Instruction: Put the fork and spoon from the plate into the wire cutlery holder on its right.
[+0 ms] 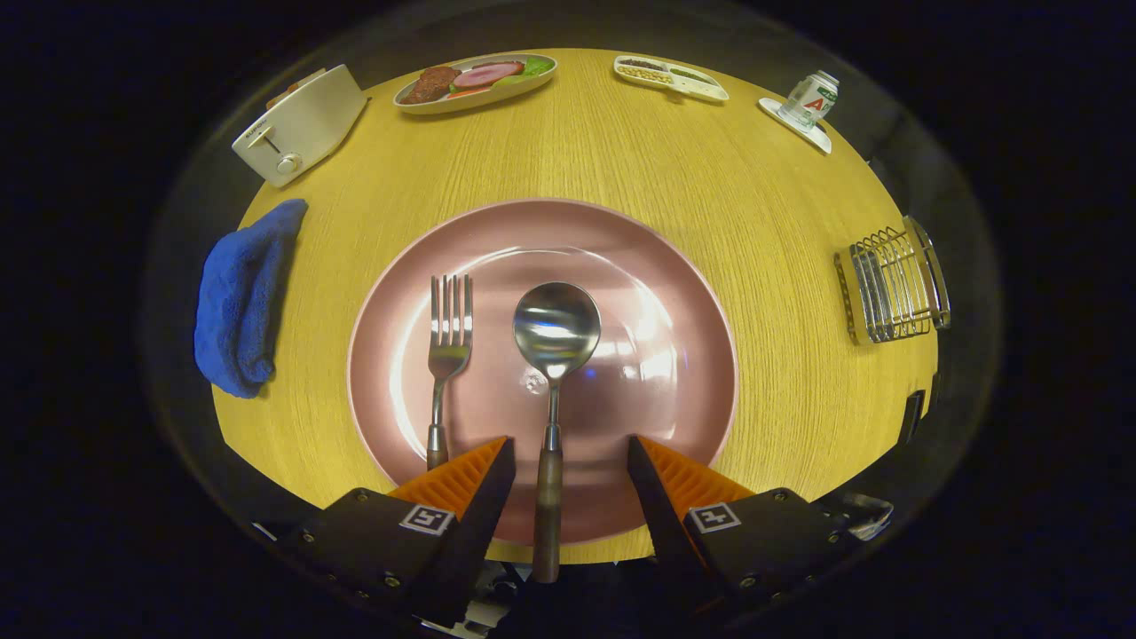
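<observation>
Our tongs [571, 453] gape wide, gripping nothing, the 2 fingers straddling the spoon [554, 355] handle for a pinch; fork [446, 355] lies left, holder [892, 284] far right.

fork [448, 355] left of spoon [555, 346] (on plate [674, 293])

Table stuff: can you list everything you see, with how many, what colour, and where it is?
table: one, yellow wood, under everything
plate: one, pink, just ahead of the fingers
spoon: one, silver with a brown handle, on the plate, handle lying between the fingers
fork: one, silver, on the plate left of the spoon
wire holder: one, silver, right of the plate
cloth: one, blue, left of the plate
toaster: one, white, far left
food dish: one, far side
snack tray: one, white, far side
bottle: one, white, far right
gripper: one, black and orange, open around the spoon handle
</observation>
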Available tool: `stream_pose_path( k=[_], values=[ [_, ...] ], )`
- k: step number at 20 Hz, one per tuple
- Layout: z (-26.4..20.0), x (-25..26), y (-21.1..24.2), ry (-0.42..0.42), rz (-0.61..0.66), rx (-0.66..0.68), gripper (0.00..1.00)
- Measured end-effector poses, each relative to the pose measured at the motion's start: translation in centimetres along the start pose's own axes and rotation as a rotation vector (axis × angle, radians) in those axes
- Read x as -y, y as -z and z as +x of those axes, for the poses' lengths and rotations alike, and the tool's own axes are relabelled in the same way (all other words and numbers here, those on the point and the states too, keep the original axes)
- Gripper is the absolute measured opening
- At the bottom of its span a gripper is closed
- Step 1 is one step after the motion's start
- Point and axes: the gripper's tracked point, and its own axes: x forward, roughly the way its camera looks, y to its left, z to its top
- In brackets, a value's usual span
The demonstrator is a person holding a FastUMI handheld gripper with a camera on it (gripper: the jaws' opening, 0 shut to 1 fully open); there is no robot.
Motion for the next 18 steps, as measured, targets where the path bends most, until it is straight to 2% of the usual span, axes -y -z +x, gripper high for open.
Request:
stream_pose_path(
  k=[6,7,8,9,10,11,12,13,14,18],
  values=[
    [0.1,-0.2,-0.3,-0.009,-0.02,-0.022,0.8],
    [0.1,-0.3,-0.4,-0.014,-0.023,-0.027,0.74],
    [0.2,-0.5,-0.4,-0.012,-0.029,-0.033,0.74],
    [0.3,-0.6,-0.4,-0.016,-0.028,-0.037,0.65],
    [0.3,-0.7,-0.4,-0.015,-0.029,-0.043,0.65],
    [0.2,-0.8,-0.5,-0.019,-0.032,-0.045,0.54],
    [0.2,-1.0,-0.6,-0.017,-0.038,-0.047,0.54],
    [0.3,-0.9,-0.4,-0.016,-0.047,-0.049,0.37],
    [0.3,-0.9,-0.5,-0.013,-0.046,-0.051,0.27],
    [0.4,-1.2,-0.5,-0.015,-0.066,-0.051,0.25]
  ],
)
